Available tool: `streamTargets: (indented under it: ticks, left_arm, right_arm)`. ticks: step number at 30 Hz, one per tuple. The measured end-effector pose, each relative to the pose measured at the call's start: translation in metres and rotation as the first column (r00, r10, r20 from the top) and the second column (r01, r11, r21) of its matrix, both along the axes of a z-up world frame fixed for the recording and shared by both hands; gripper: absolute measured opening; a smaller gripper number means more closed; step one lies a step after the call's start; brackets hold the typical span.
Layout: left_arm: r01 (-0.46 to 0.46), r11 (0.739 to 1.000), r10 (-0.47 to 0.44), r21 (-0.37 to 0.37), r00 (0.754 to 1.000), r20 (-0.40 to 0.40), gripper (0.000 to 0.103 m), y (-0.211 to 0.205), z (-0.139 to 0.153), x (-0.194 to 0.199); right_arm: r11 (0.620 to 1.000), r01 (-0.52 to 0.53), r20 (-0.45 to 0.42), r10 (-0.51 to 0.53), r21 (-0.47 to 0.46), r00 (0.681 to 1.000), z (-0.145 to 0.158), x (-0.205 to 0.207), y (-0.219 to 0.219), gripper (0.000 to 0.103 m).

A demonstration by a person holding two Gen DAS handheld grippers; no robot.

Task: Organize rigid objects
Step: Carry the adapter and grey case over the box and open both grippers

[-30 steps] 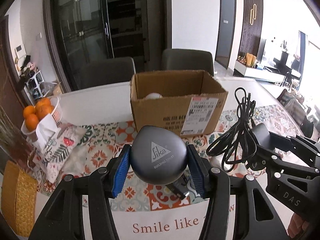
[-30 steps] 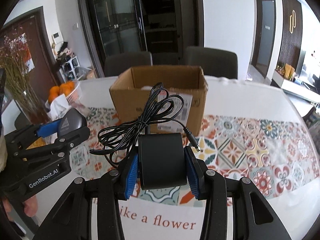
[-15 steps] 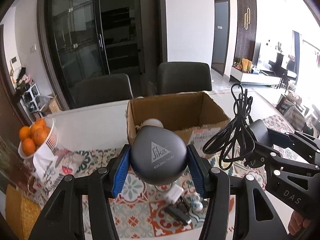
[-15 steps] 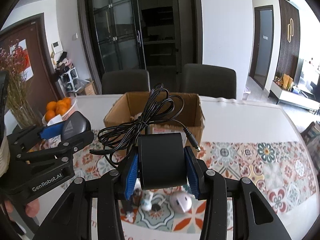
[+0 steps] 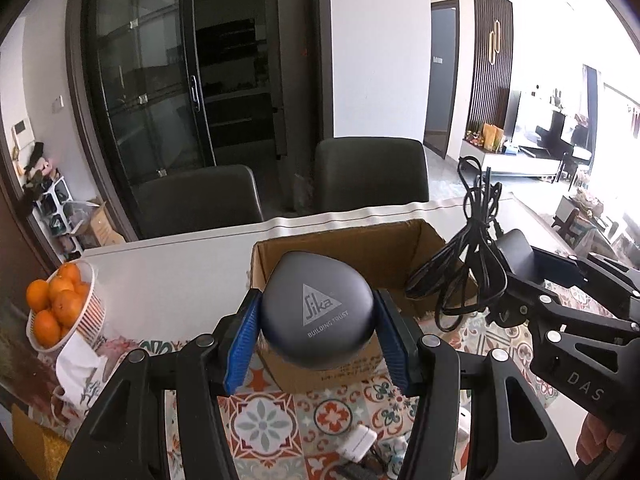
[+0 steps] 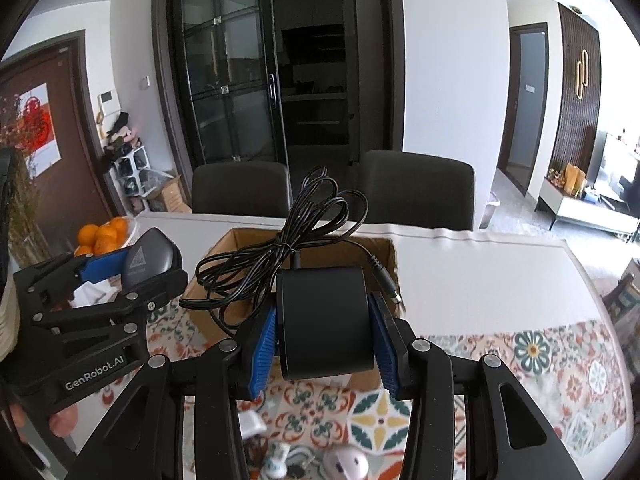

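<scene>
The left gripper [image 5: 318, 334] clamps a rounded dark-grey case with a triangular logo [image 5: 318, 312]; the right gripper [image 6: 325, 338] clamps a black cylindrical power adapter [image 6: 325, 322] trailing a coiled black cable [image 6: 280, 256]. Both hang above an open brown cardboard box [image 6: 382, 250] on a white table [image 6: 480, 272] with a patterned floral runner [image 6: 560, 360]. A basket of oranges [image 5: 52, 304] sits left; two dark chairs [image 5: 368, 176] and a glass-doored cabinet [image 5: 160, 92] stand behind.

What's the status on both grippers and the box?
Left gripper shut on case. Right gripper shut on adapter. Box ahead, open, nothing blocking.
</scene>
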State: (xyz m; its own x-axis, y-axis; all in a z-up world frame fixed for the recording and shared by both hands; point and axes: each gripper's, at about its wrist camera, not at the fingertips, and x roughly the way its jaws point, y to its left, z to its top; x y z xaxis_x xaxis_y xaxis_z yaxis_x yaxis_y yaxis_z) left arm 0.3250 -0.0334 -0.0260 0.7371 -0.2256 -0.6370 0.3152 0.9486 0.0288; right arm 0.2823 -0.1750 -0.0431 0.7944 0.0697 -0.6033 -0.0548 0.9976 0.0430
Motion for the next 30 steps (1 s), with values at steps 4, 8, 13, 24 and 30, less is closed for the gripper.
streamTargets:
  ticks: [4, 8, 13, 24, 30]
  left_arm:
    - [0.009, 1.000, -0.009, 0.007, 1.000, -0.021, 0.055, -0.003, -0.004, 0.017]
    - [0.020, 0.999, -0.018, 0.033, 0.999, -0.048, 0.055, -0.008, -0.011, 0.035]
    - [0.014, 0.998, -0.010, 0.057, 0.997, -0.077, 0.055, -0.013, -0.022, 0.058]
    - [0.018, 0.998, -0.005, 0.063, 0.979, -0.202, 0.055, -0.025, -0.057, 0.092]
    - [0.009, 0.998, 0.006, 0.058, 0.966, -0.259, 0.055, -0.025, -0.075, 0.098]
  right_arm:
    - [1.000, -0.016, -0.014, 0.016, 0.006, 1.000, -0.001, 0.020, -0.001, 0.043]
    - [0.999, -0.031, -0.047, 0.031, 0.008, 0.998, -0.010, 0.040, -0.004, 0.043]
    - [1.000, -0.024, -0.089, 0.024, 0.007, 0.996, -0.022, 0.065, -0.008, 0.043]
    - [0.999, -0.027, -0.209, 0.033, 0.031, 0.977, -0.056, 0.104, -0.015, 0.043]
    - [0.999, -0.039, -0.245, 0.044, 0.025, 0.969, -0.070, 0.114, -0.015, 0.043]
